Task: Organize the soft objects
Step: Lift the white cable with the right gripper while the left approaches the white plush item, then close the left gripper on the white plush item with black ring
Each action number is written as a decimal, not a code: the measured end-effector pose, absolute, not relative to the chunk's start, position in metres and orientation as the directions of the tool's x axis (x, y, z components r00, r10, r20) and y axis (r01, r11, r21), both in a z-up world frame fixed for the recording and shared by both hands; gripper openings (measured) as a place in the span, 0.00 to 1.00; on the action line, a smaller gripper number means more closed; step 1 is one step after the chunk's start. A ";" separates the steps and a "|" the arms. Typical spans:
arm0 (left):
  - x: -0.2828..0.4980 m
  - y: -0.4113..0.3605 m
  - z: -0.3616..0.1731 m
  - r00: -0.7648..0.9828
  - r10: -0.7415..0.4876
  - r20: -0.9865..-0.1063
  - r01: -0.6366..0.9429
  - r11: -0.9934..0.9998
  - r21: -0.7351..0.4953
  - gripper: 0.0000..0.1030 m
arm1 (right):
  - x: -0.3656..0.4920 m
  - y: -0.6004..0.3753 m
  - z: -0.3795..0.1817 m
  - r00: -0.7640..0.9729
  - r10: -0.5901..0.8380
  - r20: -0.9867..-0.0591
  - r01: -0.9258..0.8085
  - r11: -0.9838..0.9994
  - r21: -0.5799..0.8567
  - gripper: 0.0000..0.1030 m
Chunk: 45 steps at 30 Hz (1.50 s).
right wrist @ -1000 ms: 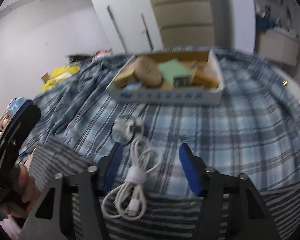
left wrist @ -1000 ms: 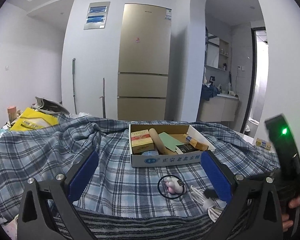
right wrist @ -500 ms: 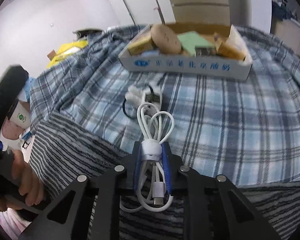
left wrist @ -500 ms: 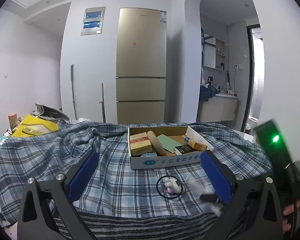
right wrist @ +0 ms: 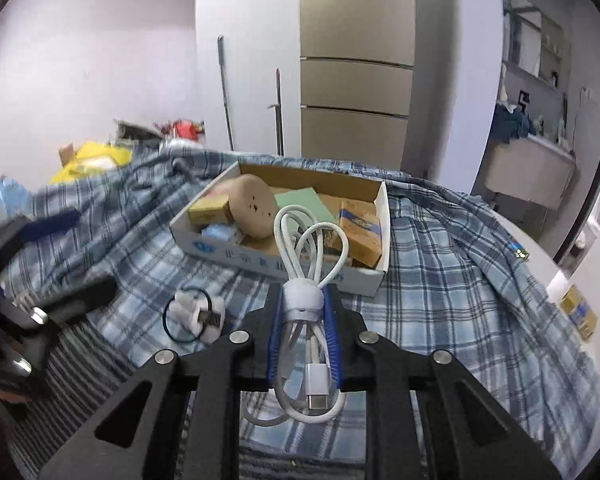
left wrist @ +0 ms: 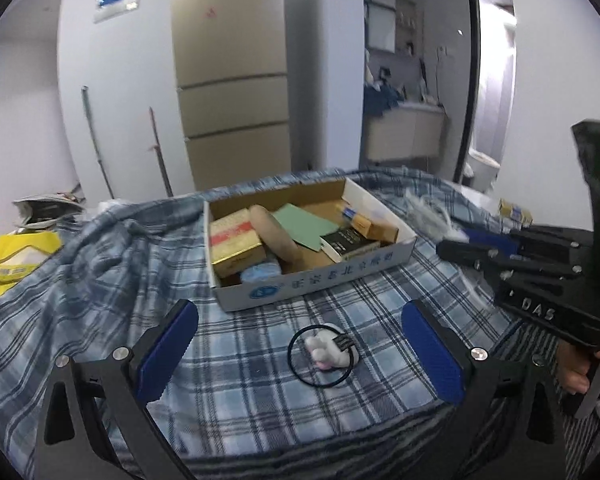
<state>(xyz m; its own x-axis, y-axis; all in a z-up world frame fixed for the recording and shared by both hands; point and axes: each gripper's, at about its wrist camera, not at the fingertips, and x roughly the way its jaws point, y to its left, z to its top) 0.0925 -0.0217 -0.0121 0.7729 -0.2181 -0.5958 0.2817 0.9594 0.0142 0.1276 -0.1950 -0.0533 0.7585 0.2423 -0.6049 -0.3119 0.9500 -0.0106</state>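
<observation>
My right gripper (right wrist: 302,304) is shut on a coiled white USB cable (right wrist: 304,248), lifted above the plaid cloth, just short of the open cardboard box (right wrist: 374,272). In the left wrist view the right gripper (left wrist: 456,246) hangs to the right of the box (left wrist: 312,284). The box holds small cartons, a round tan object and a green card. A black hair tie with a white and pink plush charm (left wrist: 326,352) lies on the cloth between my open, empty left gripper (left wrist: 300,344) fingers; it also shows in the right wrist view (right wrist: 196,314).
The blue plaid cloth (left wrist: 100,272) covers the table, with a striped cloth (right wrist: 80,368) at the near edge. Yellow bags (left wrist: 12,264) and clutter lie at the far left. A small box (right wrist: 578,312) sits at the table's right edge. A fridge (left wrist: 232,80) stands behind.
My right gripper closed on the white cable, lifted it off the cloth and carried it toward the box. My left gripper moved closer to the hair tie and the box.
</observation>
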 end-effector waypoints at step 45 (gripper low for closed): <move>0.129 -0.051 -0.075 0.607 -0.208 -0.767 0.310 0.951 -0.012 0.30 | 0.136 -0.209 -0.084 0.759 0.257 -0.598 -0.266 0.961 0.075 0.19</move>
